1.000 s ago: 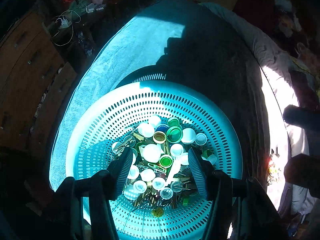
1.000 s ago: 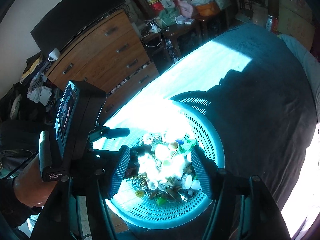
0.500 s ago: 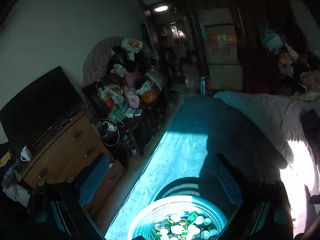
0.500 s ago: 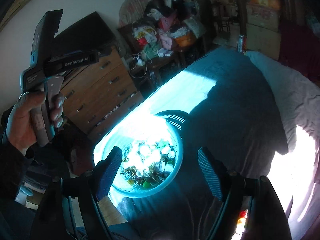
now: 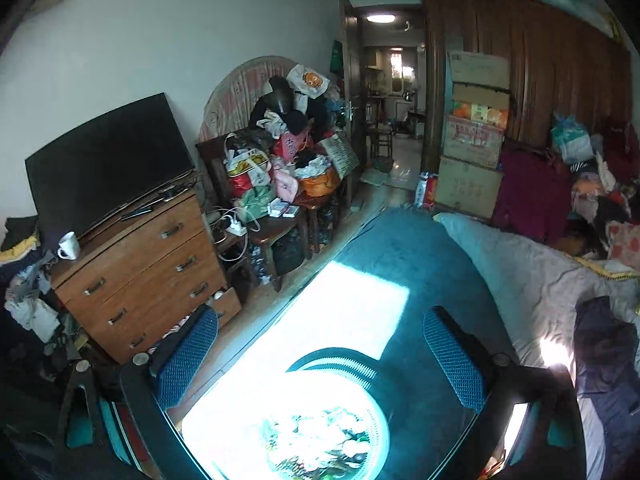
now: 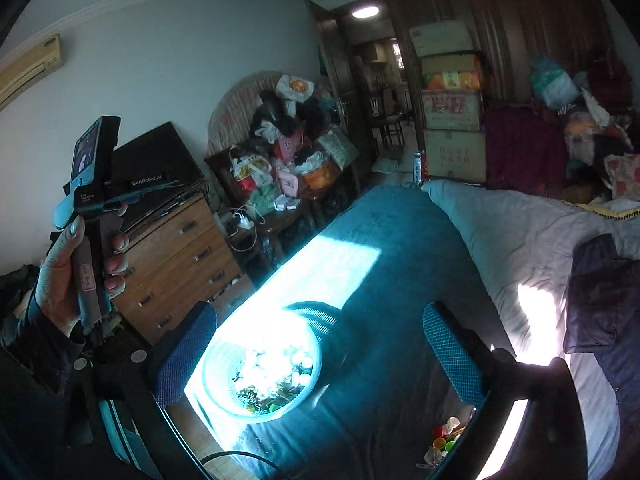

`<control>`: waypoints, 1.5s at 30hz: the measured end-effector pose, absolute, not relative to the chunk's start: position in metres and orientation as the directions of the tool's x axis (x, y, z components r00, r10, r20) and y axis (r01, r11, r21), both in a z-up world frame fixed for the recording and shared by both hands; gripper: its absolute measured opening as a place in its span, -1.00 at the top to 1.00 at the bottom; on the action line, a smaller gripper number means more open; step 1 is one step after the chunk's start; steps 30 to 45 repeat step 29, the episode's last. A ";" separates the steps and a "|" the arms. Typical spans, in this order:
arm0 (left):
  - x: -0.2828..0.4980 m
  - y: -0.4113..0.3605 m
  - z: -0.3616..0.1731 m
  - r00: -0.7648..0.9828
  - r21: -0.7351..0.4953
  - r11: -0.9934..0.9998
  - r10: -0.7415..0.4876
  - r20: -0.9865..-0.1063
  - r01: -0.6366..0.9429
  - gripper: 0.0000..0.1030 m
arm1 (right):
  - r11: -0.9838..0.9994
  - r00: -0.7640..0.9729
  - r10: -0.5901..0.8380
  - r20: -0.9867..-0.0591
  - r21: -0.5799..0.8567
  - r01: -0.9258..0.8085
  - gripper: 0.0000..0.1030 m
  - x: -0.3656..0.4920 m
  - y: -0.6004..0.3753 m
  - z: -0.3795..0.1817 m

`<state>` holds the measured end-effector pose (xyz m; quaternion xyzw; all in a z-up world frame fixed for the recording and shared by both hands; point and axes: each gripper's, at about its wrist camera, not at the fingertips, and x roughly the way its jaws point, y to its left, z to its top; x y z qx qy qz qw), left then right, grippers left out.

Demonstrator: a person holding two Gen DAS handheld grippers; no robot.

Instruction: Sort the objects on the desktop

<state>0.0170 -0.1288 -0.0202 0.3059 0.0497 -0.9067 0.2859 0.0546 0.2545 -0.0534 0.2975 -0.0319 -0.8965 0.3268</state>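
Perforated plastic basket [image 6: 216, 392] on a fuzzy teal blanket [image 6: 400, 240]; dresser [image 5: 140, 272] is wood-grain, tool pads [image 5: 454, 356] look grippy, dimpled rubber.

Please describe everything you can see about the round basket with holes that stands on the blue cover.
The basket is round, pale turquoise, apparently plastic, its wall perforated with many small holes. It sits upright on the blue cover, near the edge, partly in bright sunlight that washes out detail. It is open on top and holds a heap of small bottle caps, mostly white, some green, with darker bits beneath. A second perforated rim shows behind it. Neither gripper touches it.
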 end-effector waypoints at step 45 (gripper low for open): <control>0.063 -0.096 0.026 -0.671 0.195 -0.857 -0.498 -0.550 0.477 -1.00 | -0.771 -0.604 -0.636 -0.479 0.410 0.487 -1.00 0.065 0.285 -0.038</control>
